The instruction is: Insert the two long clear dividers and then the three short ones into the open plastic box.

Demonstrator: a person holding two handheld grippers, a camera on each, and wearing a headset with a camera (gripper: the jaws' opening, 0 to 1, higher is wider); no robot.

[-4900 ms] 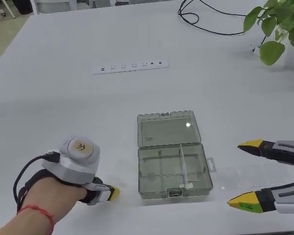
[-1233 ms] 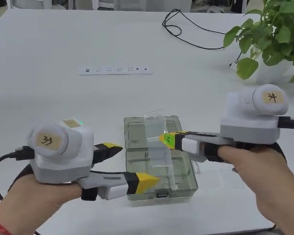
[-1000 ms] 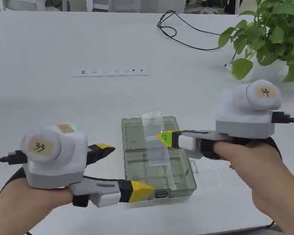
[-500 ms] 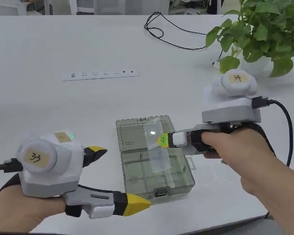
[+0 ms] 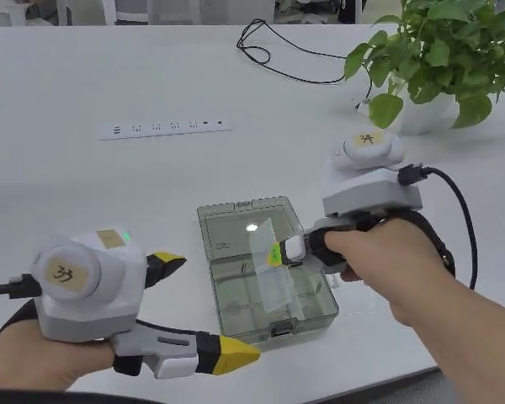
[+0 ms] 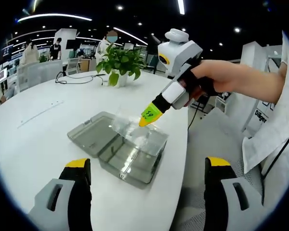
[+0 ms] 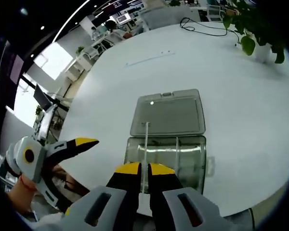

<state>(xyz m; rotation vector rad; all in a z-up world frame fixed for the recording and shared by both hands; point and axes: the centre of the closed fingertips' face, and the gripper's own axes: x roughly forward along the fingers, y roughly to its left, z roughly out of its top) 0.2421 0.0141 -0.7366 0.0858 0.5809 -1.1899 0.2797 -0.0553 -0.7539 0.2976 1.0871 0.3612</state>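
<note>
The left gripper (image 5: 217,306) hangs spread and empty beside the open box (image 5: 261,325), over whose tray the clear divider (image 5: 270,271) leans, pinched by the right gripper (image 5: 276,253); pushed down this tilted, it could miss its slots and jam.

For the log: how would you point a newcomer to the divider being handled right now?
On the white table, find the open smoky plastic box in front of the person. The clear divider is the see-through panel held over the box's base, pinched by the yellow-tipped right gripper. Unlike it, the other divider stands seated in the base.
</note>
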